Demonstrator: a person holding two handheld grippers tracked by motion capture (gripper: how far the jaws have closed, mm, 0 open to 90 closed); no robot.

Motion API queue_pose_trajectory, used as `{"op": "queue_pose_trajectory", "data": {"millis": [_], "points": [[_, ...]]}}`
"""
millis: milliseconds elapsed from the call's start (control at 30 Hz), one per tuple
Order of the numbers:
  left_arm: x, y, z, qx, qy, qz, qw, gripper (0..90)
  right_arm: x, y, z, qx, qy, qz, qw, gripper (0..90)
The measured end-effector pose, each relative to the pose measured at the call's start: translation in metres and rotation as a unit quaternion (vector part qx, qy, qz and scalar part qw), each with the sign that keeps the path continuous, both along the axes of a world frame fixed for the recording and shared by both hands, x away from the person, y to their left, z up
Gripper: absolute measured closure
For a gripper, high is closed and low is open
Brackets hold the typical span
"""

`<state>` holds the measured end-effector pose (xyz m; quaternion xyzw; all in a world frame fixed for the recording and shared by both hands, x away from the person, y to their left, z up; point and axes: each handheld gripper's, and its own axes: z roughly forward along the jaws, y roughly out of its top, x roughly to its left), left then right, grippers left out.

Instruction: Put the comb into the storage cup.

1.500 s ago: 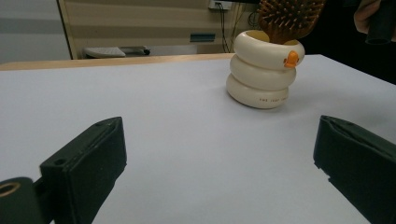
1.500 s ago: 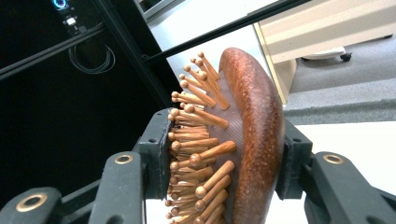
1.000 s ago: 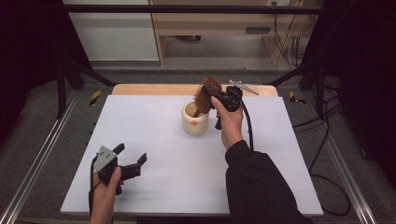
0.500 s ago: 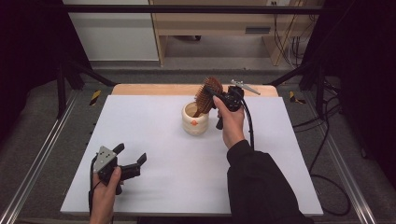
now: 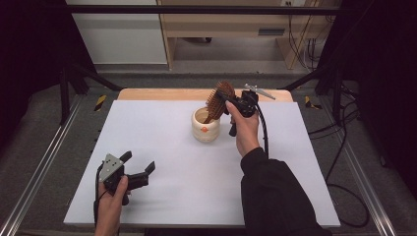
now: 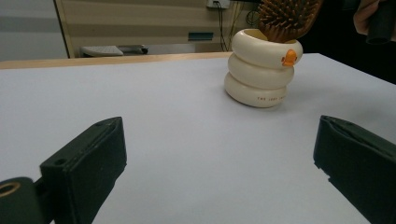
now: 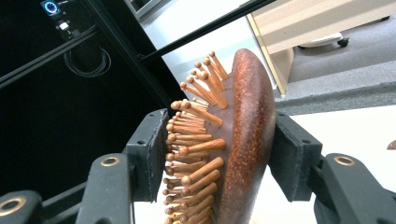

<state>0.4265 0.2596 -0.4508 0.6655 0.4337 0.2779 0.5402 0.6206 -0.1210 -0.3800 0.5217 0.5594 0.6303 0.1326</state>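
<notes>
A wooden hairbrush (image 5: 215,105) stands tilted with its handle down in a cream ringed cup (image 5: 205,127) at the back middle of the white table. My right gripper (image 5: 223,97) is shut on the brush head. In the right gripper view one pad meets the bristle tips and the other the hairbrush's (image 7: 247,130) rounded back; these jaws have just been opening a little with the brush still between them. My left gripper (image 5: 138,161) rests open at the front left, nothing between its jaws. The left gripper view shows the cup (image 6: 261,70), with an orange duck mark, and the brush (image 6: 285,18) far ahead.
The white tabletop (image 5: 172,187) has a wooden strip (image 5: 167,93) along its far edge. Metal frame rails (image 5: 44,162) run down both sides. A cabinet and cables stand on the floor beyond the table.
</notes>
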Motion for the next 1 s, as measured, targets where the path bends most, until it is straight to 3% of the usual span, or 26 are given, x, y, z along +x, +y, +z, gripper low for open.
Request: {"op": "queue_pose_trajectory", "data": {"millis": [1000], "points": [[0.0003, -0.0005, -0.0006, 0.001, 0.002, -0.002, 1.0000, 2.9, -0.0001, 0.0047, -0.0006, -0.010, 0.005, 0.011, 0.9999, 33.0]]}}
